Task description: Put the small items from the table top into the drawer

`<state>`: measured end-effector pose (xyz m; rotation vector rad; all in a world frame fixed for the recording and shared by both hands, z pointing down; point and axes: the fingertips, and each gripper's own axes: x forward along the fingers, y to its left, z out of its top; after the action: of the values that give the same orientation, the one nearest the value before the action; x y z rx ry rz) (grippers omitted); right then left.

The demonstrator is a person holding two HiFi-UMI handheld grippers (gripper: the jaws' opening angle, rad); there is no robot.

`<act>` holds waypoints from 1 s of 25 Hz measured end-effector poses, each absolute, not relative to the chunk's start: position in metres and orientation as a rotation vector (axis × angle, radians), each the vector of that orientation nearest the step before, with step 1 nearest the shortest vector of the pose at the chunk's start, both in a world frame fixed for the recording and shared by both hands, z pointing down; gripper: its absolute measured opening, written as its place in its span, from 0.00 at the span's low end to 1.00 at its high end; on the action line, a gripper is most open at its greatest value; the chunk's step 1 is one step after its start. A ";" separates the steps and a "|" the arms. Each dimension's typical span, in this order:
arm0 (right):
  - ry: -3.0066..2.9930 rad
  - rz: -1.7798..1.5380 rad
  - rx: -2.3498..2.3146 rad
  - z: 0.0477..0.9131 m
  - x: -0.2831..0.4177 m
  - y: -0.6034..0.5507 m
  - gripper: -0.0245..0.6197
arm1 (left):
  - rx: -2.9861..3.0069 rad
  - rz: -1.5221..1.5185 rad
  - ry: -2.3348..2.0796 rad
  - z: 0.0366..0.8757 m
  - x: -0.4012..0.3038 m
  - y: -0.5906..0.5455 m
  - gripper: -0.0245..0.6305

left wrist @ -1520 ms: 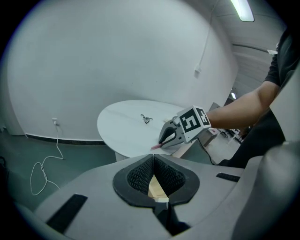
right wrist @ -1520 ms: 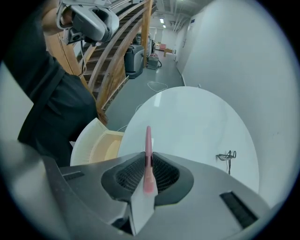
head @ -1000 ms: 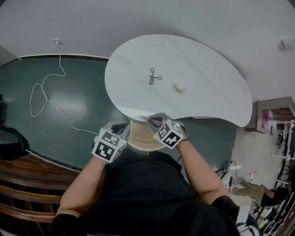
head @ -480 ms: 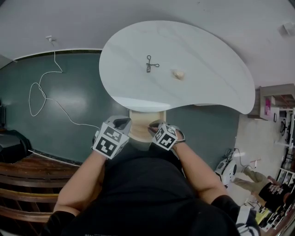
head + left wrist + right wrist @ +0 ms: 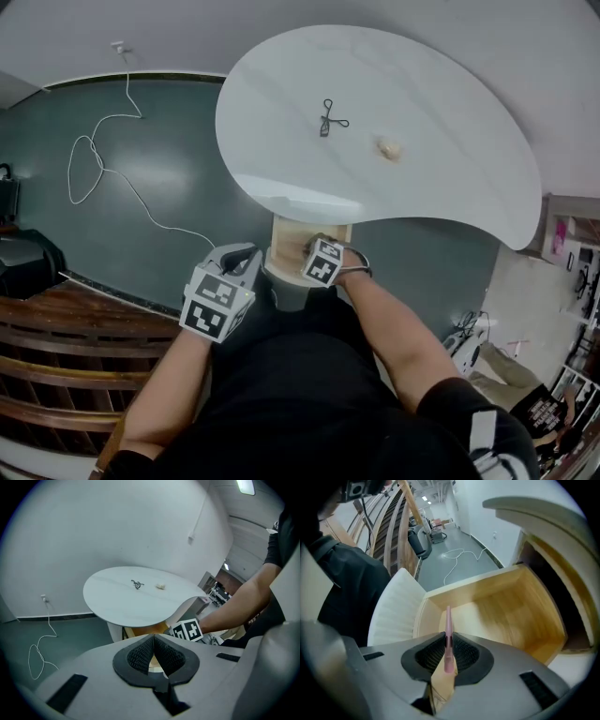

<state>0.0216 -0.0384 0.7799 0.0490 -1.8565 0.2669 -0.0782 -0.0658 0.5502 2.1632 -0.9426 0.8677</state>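
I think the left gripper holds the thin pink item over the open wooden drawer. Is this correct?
Not quite: the right gripper holds the thin pink item over the open wooden drawer; the right gripper view shows it. The left gripper is empty.

On the bench (image 5: 450, 122), a dark wiry thing (image 5: 330, 119) and a pale lump (image 5: 389, 148) are too small to identify; the bench's edge and the right gripper (image 5: 317, 255) largely cover the drawer (image 5: 286, 248). The thin pink piece (image 5: 448, 620) is too slim to name; its lower end is lost between the fingers (image 5: 465, 656).
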 end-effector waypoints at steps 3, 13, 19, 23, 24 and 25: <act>-1.820 0.251 -0.007 0.801 0.017 -0.035 0.11 | 2.135 0.852 -0.982 0.552 -0.086 -0.067 0.06; -1.683 0.094 -0.174 0.857 0.019 -0.020 0.11 | 2.085 0.802 -1.047 0.551 -0.104 -0.057 0.06; -1.675 0.066 -0.182 0.862 0.017 -0.021 0.13 | 2.074 0.815 -1.037 0.558 -0.110 -0.051 0.06; -1.687 0.068 -0.158 0.854 0.016 -0.022 0.13 | 2.087 0.832 -1.026 0.561 -0.110 -0.052 0.06; -1.696 0.073 -0.142 0.850 0.016 -0.024 0.13 | 2.090 0.834 -1.024 0.561 -0.109 -0.053 0.06; -1.708 0.080 -0.124 0.845 0.016 -0.027 0.13 | 2.093 0.836 -1.022 0.561 -0.108 -0.054 0.06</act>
<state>0.0159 -0.0272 0.8448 -0.1242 -1.7078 0.0802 -0.1079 -0.0542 0.5606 2.0931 -1.0224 0.8357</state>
